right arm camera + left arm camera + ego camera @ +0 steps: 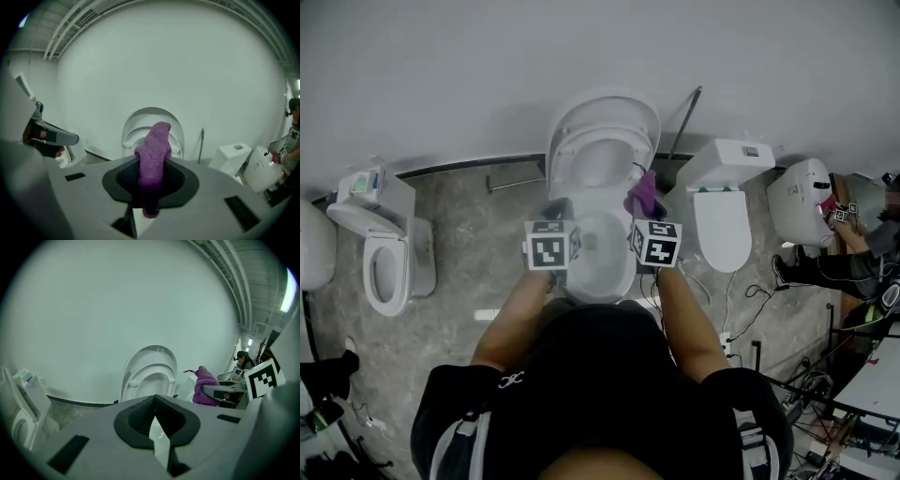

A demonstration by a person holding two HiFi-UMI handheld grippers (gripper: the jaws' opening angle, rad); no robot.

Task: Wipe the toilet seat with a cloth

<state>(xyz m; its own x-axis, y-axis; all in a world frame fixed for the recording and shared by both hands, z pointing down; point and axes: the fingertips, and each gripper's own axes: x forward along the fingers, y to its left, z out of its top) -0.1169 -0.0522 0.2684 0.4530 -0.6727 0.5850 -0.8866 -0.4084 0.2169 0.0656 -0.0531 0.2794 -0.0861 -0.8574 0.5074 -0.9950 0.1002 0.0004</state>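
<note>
Right fingers (180, 183) clamped on nubbly purple cloth (154, 150); left fingers (136, 420) pressed together, empty.

In the head view, the person's arms (520, 314) and the marker cubes (551, 248) cover the front of the toilet (602, 159) bowl. The purple cloth (642, 194) shows only partly above the right hand-held gripper (645, 208). In the right gripper view the cloth hides the middle of the raised lid (133, 126). A white fixture (311, 246) is cut off by the left edge. A person (862, 242) at the right edge is cut off too.
</note>
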